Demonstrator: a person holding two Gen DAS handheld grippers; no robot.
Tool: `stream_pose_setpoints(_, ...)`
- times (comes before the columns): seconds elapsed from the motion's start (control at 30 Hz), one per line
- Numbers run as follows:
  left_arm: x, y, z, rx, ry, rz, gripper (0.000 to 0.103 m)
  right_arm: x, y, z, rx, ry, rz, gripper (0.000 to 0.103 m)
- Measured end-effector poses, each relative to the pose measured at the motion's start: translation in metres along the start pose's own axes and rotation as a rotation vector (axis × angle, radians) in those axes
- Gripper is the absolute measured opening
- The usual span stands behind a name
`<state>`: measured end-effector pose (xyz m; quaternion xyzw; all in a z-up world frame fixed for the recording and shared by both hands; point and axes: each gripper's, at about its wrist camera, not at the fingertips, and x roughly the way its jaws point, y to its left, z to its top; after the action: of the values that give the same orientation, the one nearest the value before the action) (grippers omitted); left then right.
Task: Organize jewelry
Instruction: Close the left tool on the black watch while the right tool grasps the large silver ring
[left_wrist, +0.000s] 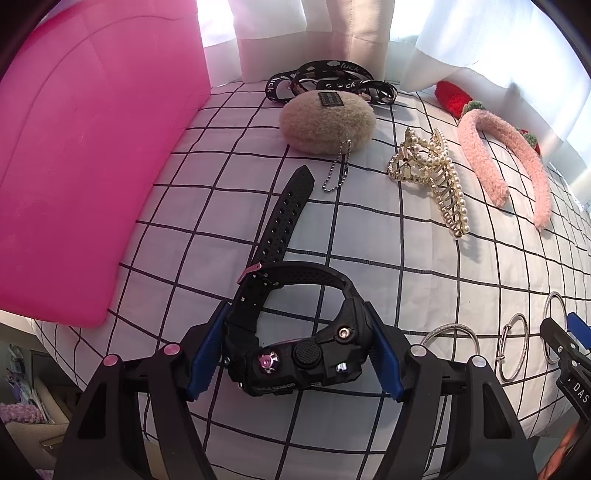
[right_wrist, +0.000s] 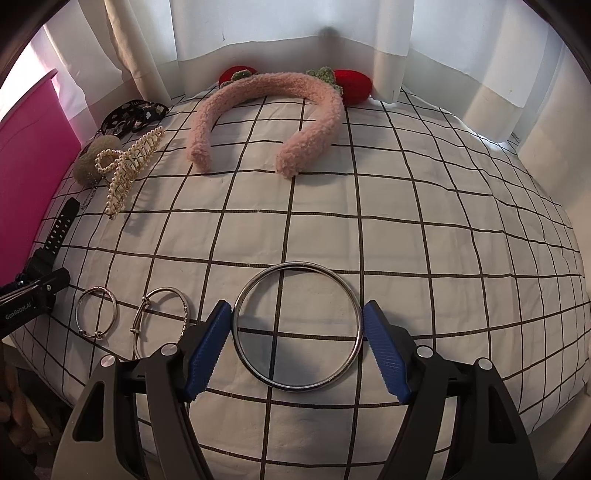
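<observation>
A black watch lies on the checked cloth between the blue pads of my left gripper; the pads touch both sides of its case, and its strap stretches away. A large silver bangle lies flat between the pads of my right gripper, which press on its left and right rim. Two smaller silver bangles lie to its left. They also show in the left wrist view.
A pink box stands at the left. A pearl hair claw, a beige plush pouch, a black lanyard and a pink fluffy headband lie further back. Curtains hang behind.
</observation>
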<state>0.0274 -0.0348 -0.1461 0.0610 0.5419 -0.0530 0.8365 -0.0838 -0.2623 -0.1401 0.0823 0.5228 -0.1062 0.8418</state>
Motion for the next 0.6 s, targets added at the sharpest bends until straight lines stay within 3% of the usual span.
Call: stream_pose_setpoints(0.6, -0.036, 0.001, 0.006, 0.007, -0.072, -0.011, 0.068, -0.029, 0.014, 0.018, -0.042, -0.076, 0.015, 0.071)
